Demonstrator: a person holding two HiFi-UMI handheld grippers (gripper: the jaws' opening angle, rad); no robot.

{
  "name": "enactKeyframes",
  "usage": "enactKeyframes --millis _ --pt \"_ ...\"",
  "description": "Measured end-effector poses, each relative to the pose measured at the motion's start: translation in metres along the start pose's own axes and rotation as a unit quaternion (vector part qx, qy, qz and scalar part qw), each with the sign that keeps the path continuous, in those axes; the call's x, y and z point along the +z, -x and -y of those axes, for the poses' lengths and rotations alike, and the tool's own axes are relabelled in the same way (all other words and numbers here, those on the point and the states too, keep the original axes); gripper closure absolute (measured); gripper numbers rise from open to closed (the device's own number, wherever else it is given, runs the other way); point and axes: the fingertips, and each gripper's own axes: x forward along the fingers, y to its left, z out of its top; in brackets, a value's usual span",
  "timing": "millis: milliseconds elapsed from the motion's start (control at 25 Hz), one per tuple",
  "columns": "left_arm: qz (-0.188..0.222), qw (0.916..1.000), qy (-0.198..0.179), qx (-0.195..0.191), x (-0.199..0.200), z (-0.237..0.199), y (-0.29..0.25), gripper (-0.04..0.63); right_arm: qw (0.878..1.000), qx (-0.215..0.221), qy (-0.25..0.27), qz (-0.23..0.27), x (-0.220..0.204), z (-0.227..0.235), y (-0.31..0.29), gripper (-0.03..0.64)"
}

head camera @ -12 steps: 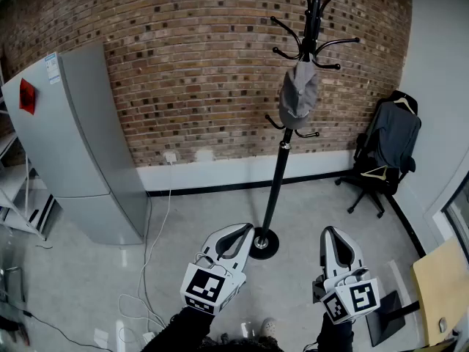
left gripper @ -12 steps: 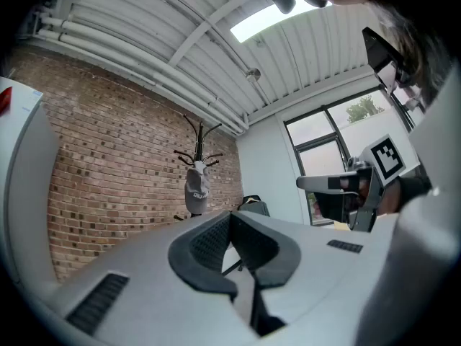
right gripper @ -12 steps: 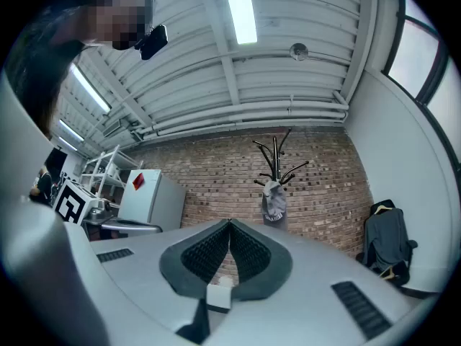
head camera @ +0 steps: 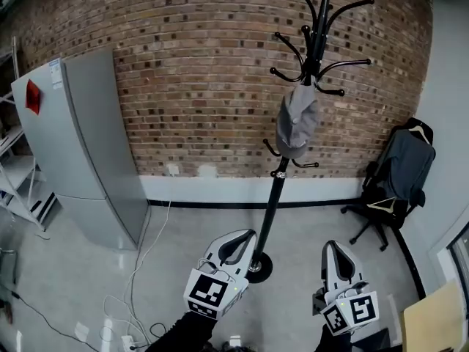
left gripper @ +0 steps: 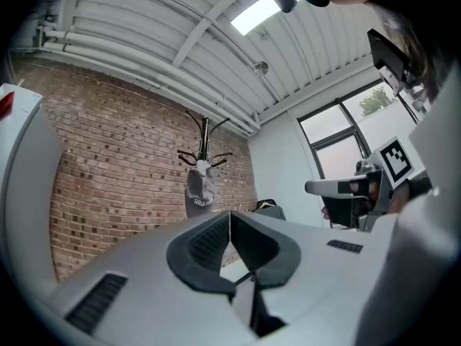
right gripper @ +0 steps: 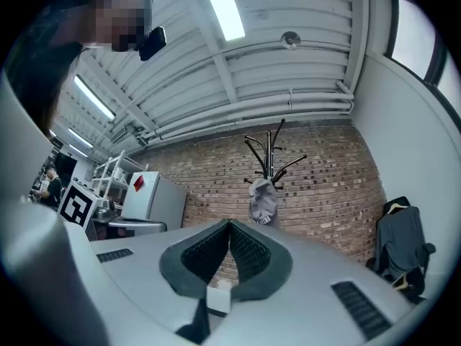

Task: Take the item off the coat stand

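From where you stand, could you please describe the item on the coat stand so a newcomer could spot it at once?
Find the brick wall; in front of it stands a black coat stand with curved hooks. Hanging from one hook beside the pole is a grey cap, the only thing on the stand, all other hooks being bare.

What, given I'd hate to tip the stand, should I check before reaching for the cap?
1. Cap hanging on the coat stand: ok.
2. Left gripper open to grab: not ok, shut and empty.
3. Right gripper open to grab: not ok, shut and empty.
4. Grippers raised to the cap: not ok, both sit low, near the base.
5. Stand steady on the floor: cannot tell.
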Motion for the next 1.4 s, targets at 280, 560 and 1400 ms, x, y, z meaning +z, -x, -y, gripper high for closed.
enactKeyframes --millis 280,560,1400 --pt "0.002 0.9998 -0.01 0.019 0.0 0.015 -0.048 0.586 1.0 0.014 -0.005 0.0 -0.01 0.052 -0.005 0.606" --pt "-0.009 0.9996 -0.017 0.021 -0.011 0.017 -0.084 0.586 1.0 0.006 -0.018 -0.011 -0.032 0.087 -0.008 0.606" --pt "0.029 0.9994 -0.017 0.003 0.006 -0.065 -0.215 0.586 0.999 -0.036 -0.005 -0.001 -0.052 0.161 -0.126 0.607"
